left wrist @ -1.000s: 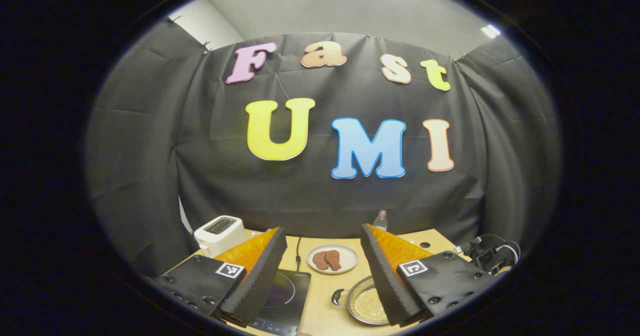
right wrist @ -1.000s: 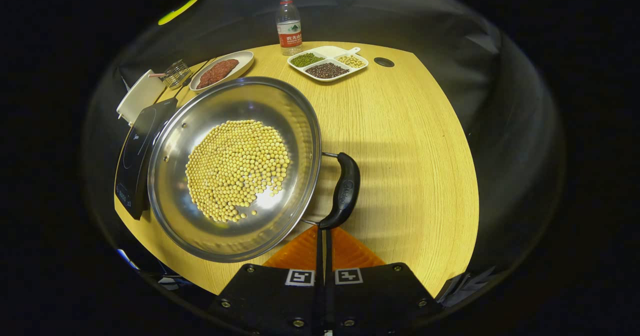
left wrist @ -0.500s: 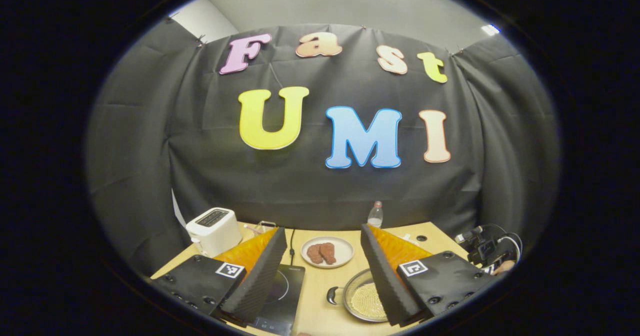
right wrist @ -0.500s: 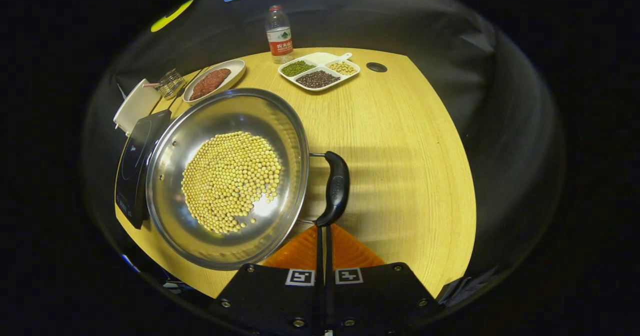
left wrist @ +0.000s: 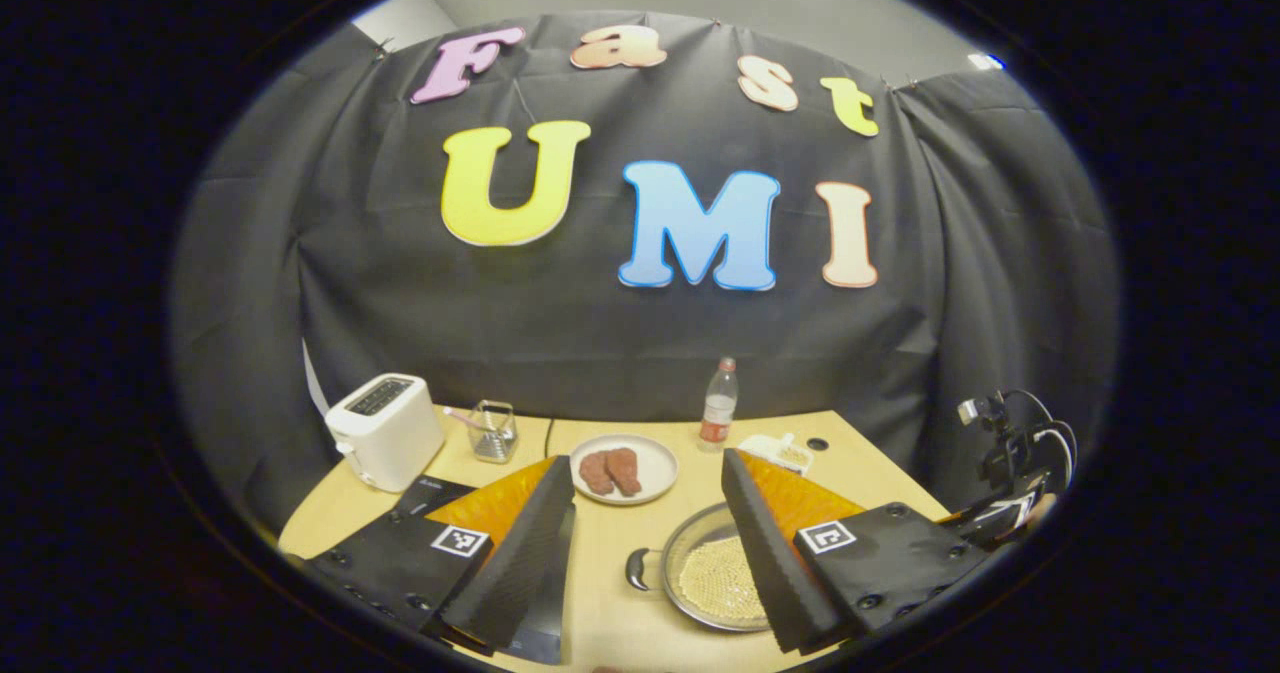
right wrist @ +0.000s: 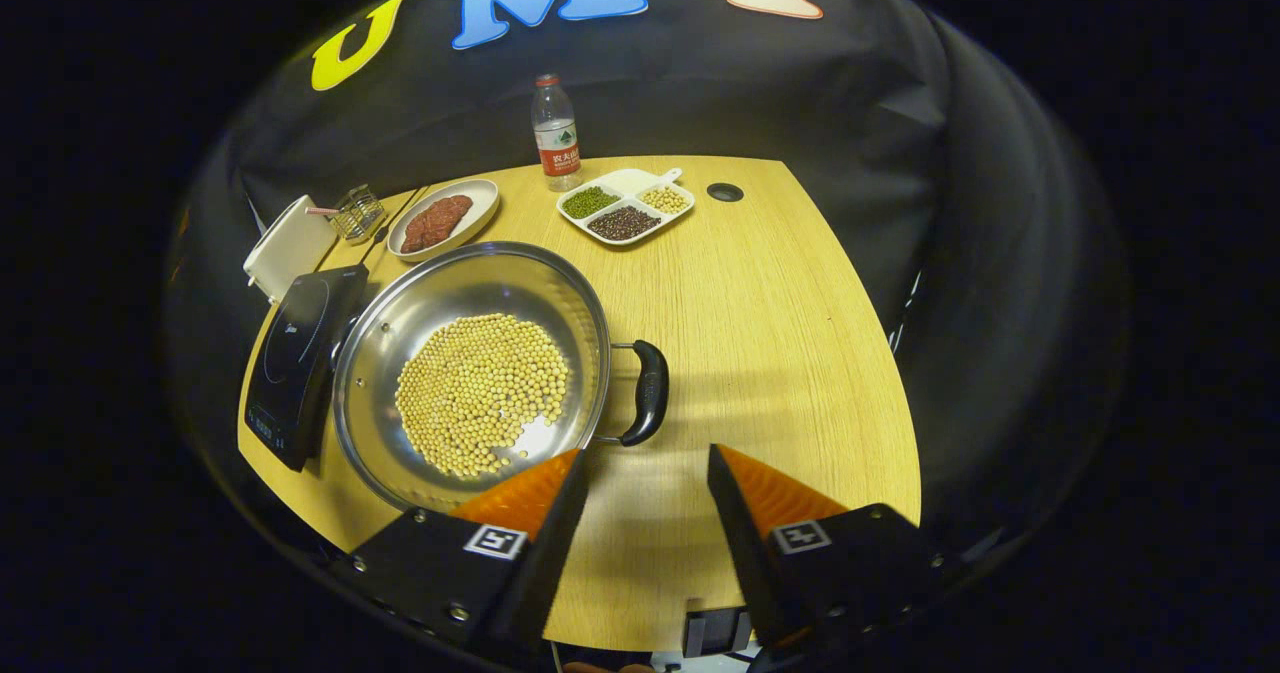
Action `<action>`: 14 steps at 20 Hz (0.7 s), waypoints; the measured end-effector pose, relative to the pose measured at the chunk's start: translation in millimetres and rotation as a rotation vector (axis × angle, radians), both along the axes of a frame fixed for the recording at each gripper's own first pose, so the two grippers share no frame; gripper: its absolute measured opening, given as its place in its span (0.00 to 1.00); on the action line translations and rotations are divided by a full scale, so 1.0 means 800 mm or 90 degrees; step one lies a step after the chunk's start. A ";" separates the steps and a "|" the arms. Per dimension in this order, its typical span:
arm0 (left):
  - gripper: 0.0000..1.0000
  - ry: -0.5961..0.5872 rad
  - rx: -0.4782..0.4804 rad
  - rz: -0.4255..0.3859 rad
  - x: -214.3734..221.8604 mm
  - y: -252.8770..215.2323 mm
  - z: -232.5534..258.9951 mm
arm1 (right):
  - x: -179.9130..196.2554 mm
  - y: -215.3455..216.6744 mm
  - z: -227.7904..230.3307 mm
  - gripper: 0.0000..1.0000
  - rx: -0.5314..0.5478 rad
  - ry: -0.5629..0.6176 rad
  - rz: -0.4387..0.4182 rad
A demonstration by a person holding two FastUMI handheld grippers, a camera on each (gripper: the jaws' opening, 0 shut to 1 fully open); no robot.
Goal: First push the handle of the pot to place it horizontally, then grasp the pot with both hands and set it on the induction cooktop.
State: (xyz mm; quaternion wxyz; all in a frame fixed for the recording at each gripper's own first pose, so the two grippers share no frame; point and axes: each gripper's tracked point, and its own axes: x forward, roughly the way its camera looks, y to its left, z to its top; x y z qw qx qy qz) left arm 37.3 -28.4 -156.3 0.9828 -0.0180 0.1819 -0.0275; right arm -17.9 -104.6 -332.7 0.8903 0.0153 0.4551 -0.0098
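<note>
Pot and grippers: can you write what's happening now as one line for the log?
left gripper: open, above table | right gripper: open, near pot handle | pot: beans inside, on table beside cooktop

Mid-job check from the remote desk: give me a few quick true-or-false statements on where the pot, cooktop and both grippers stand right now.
1. The pot sits on the cooktop. False: it rests on the table beside it.
2. The pot holds yellow beans. True.
3. The right gripper is shut on the pot's handle. False: its jaws are open, short of the handle.
4. The left gripper is open. True.
5. A bottle stands at the table's far edge. True.
</note>
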 end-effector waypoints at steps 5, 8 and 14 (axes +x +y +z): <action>0.97 0.125 -0.023 -0.035 0.003 -0.013 -0.106 | -0.003 0.002 -0.008 0.90 0.028 -0.007 -0.029; 0.99 0.171 -0.017 -0.035 0.006 -0.013 -0.156 | 0.001 0.002 -0.012 0.90 0.037 -0.009 -0.042; 0.97 0.240 -0.007 -0.044 0.029 -0.010 -0.231 | 0.028 0.005 -0.015 0.90 0.032 -0.032 -0.042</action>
